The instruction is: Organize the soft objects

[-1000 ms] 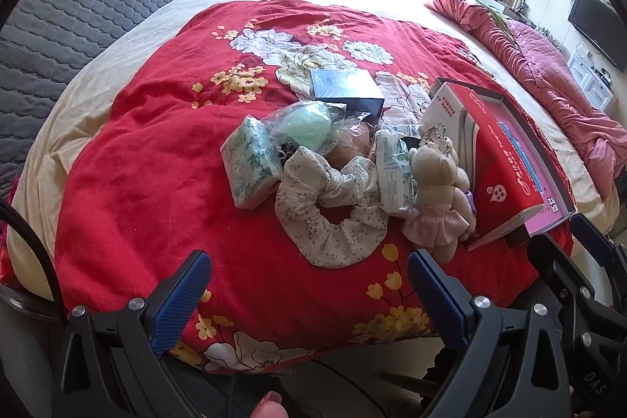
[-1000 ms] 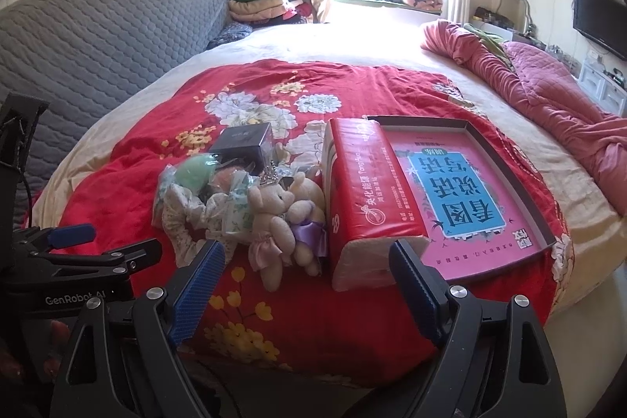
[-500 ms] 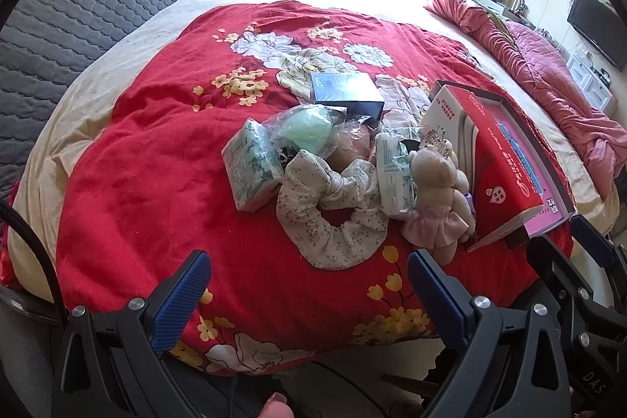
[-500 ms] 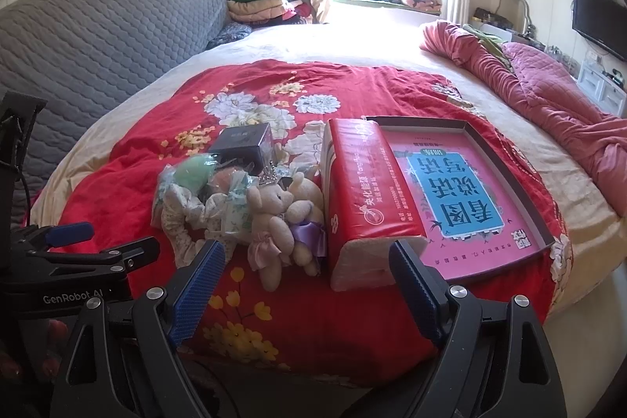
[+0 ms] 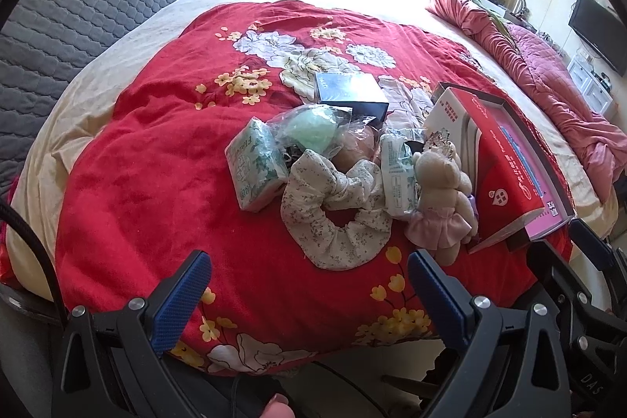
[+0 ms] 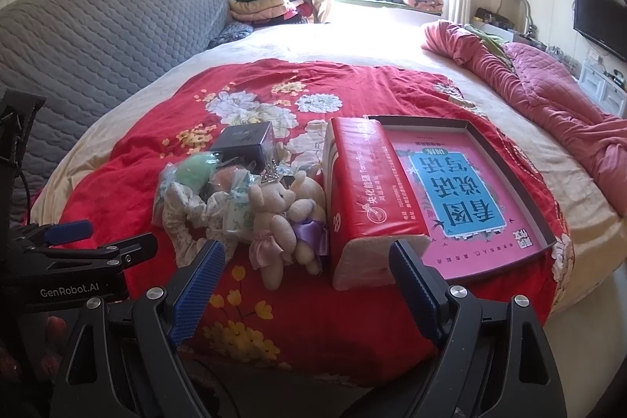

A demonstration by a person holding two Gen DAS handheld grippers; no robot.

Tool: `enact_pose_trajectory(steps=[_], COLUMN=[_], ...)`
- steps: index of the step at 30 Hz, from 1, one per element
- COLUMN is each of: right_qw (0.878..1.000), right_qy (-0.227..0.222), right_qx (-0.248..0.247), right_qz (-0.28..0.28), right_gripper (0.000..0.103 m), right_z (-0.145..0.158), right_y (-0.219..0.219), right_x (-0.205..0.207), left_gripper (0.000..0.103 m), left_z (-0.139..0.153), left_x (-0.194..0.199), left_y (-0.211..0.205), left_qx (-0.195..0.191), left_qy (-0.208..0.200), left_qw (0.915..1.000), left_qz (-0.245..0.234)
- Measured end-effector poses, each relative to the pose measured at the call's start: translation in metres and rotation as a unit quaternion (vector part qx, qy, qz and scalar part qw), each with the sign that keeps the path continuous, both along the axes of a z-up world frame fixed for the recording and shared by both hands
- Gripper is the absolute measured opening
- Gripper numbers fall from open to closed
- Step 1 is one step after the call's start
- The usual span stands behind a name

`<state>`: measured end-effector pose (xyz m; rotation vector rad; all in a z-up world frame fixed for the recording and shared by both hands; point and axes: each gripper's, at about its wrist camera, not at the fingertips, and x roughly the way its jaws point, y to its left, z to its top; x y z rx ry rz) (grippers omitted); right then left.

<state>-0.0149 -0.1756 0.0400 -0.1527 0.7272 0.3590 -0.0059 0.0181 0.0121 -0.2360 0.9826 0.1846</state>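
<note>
A heap of soft things lies on the red floral blanket (image 5: 149,183): a white floral scrunchie (image 5: 337,214), two green tissue packs (image 5: 254,163), a clear bag with green and pink puffs (image 5: 313,128), and two small plush bears (image 5: 439,194) (image 6: 274,218). A red tissue pack (image 6: 364,190) stands at the left edge of a pink-lined box lid (image 6: 470,190). My left gripper (image 5: 309,296) hangs open just short of the scrunchie. My right gripper (image 6: 305,281) is open too, in front of the bears and the red pack. Neither holds anything.
A dark box (image 5: 348,91) lies behind the heap. A grey quilted headboard (image 6: 98,38) runs along the left, folded blankets (image 6: 262,2) sit by the window, and a crumpled pink quilt (image 6: 548,96) covers the bed's right side. The bed edge is just under both grippers.
The left wrist view has tilted slightly so the heap sits a little lower in frame. Both grippers stay open and nothing on the bed has moved.
</note>
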Motion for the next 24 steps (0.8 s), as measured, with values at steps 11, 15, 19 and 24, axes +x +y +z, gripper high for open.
enact_pose_trajectory(steps=[11,15,19,24], right_qw=[1.000,1.000,1.000,0.999], right_qy=[0.000,-0.002,-0.006,-0.011], right_qx=[-0.003,-0.003,-0.008,-0.012], right_qz=[0.007,0.012,0.020,0.036], right_gripper=[0.087,0.087,0.087,0.087], right_z=[-0.003,-0.004,-0.006,-0.007], right_y=[0.004,0.005,0.009,0.018], right_x=[0.001,0.001,0.001,0.002], left_gripper=[0.101,0.101,0.101,0.101], left_z=[-0.002,-0.004,-0.005,-0.009], left_x=[0.000,-0.001,-0.001,-0.002], left_y=[0.005,0.008,0.019,0.041], left_qx=[-0.003,-0.005,-0.010,-0.037], left_qy=[0.001,0.000,-0.004,-0.008], left_qw=[1.0000,1.0000,0.9998,0.9984], left_qz=[0.006,0.008,0.018,0.042])
